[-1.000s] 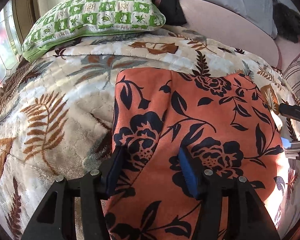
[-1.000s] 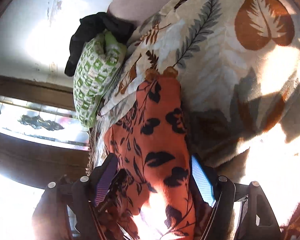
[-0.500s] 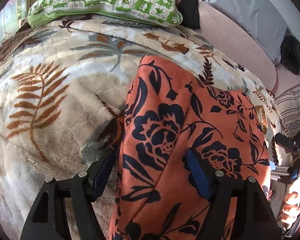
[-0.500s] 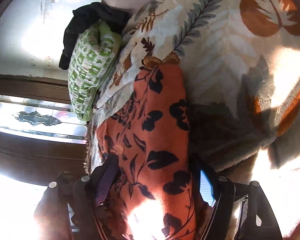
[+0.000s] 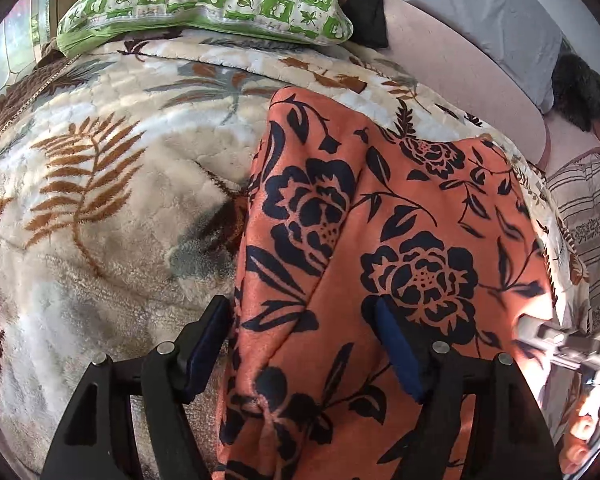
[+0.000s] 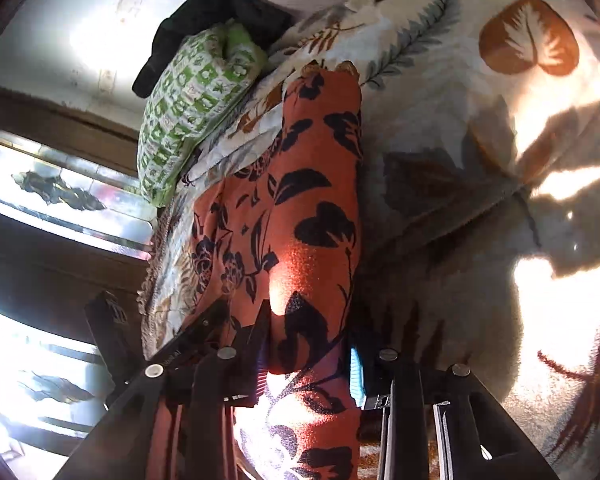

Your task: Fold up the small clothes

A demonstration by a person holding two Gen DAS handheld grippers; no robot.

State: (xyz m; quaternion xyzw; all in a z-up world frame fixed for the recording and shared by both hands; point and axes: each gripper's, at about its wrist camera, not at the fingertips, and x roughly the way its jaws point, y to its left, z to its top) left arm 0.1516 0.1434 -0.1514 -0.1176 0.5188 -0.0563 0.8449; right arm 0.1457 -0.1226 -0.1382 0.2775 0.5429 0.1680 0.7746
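Note:
An orange garment with dark blue flowers (image 5: pixel 380 220) lies folded lengthwise on a leaf-patterned blanket (image 5: pixel 100 160). My left gripper (image 5: pixel 302 340) straddles its near left edge and its jaws are opening. One pad rests on the blanket beside the cloth, the other on top of it, and neither pinches. In the right wrist view the same garment (image 6: pixel 316 200) runs away from me as a long strip. My right gripper (image 6: pixel 308 354) is closing on its near end, with bunched cloth filling the gap between both pads. That gripper (image 5: pixel 560 340) also shows at the garment's right edge in the left wrist view.
A green checked pillow (image 5: pixel 204 0) lies at the head of the bed with a black cloth (image 5: pixel 364 8) behind it. A grey pillow (image 5: pixel 480 12) and striped fabric (image 5: pixel 580 208) sit to the right. Dark wood framing with glass (image 6: pixel 60 200) borders the bed's far side.
The right jaws have narrowed from wide apart onto the garment's end. The left jaws have spread wider and the left gripper has slid forward along the cloth's edge.

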